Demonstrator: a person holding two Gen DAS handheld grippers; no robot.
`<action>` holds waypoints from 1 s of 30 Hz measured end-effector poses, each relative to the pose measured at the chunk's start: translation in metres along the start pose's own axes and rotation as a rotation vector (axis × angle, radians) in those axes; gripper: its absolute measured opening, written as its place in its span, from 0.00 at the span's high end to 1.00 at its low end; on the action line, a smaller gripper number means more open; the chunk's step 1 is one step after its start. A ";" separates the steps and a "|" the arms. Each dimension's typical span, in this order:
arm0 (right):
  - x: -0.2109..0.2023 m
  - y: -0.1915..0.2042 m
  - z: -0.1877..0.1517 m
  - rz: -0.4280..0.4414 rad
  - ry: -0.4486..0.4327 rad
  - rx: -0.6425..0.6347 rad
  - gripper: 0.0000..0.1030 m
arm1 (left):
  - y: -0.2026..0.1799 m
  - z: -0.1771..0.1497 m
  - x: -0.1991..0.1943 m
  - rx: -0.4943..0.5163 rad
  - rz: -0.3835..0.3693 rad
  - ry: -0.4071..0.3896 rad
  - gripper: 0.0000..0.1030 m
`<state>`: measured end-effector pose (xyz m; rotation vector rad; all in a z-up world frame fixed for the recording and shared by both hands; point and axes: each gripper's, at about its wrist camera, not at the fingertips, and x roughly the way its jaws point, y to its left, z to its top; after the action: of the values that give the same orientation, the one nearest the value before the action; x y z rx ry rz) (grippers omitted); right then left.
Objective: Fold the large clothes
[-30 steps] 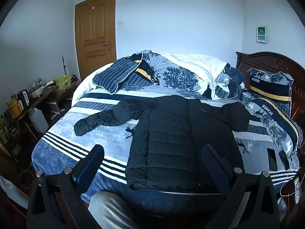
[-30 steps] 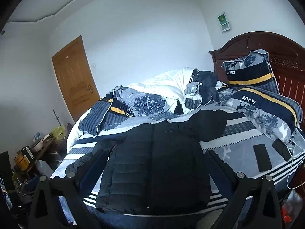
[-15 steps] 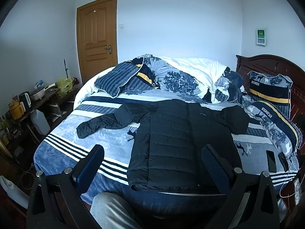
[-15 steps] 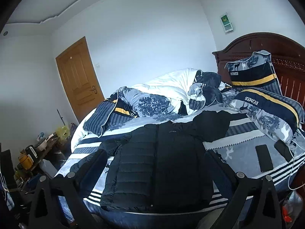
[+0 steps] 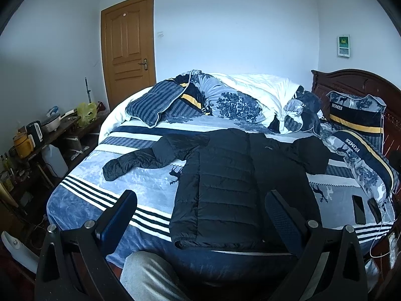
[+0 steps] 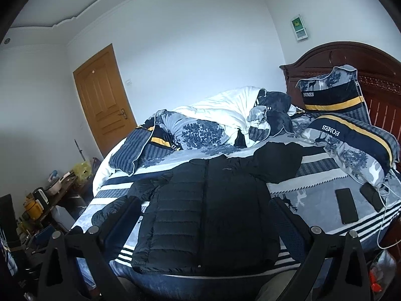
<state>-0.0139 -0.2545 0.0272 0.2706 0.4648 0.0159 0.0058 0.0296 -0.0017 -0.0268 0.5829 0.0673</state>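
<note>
A black puffer jacket (image 5: 240, 185) lies flat on the blue striped bed (image 5: 100, 195), hem toward me, left sleeve stretched out to the left, right sleeve folded near the pillows. It also shows in the right wrist view (image 6: 213, 215). My left gripper (image 5: 200, 213) is open and empty, held back from the bed above the near edge. My right gripper (image 6: 204, 215) is open and empty, also short of the jacket's hem.
A bunched duvet (image 5: 245, 97) and pillows (image 5: 356, 115) lie at the far side by the wooden headboard (image 6: 351, 60). Two phones (image 6: 347, 205) lie on the bed at the right. A cluttered side table (image 5: 37, 135) stands left. A grey-trousered leg (image 5: 150, 276) is below.
Both grippers have tilted upward slightly, so the bed and jacket sit lower in both views. The jacket has not moved.
</note>
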 end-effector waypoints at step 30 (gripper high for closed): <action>0.022 0.008 -0.011 0.015 0.015 -0.049 0.01 | -0.006 -0.007 0.034 0.017 0.023 0.075 0.01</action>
<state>0.0015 -0.2421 0.0098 0.2262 0.4766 0.0437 0.0305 0.0256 -0.0267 -0.0061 0.6583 0.0838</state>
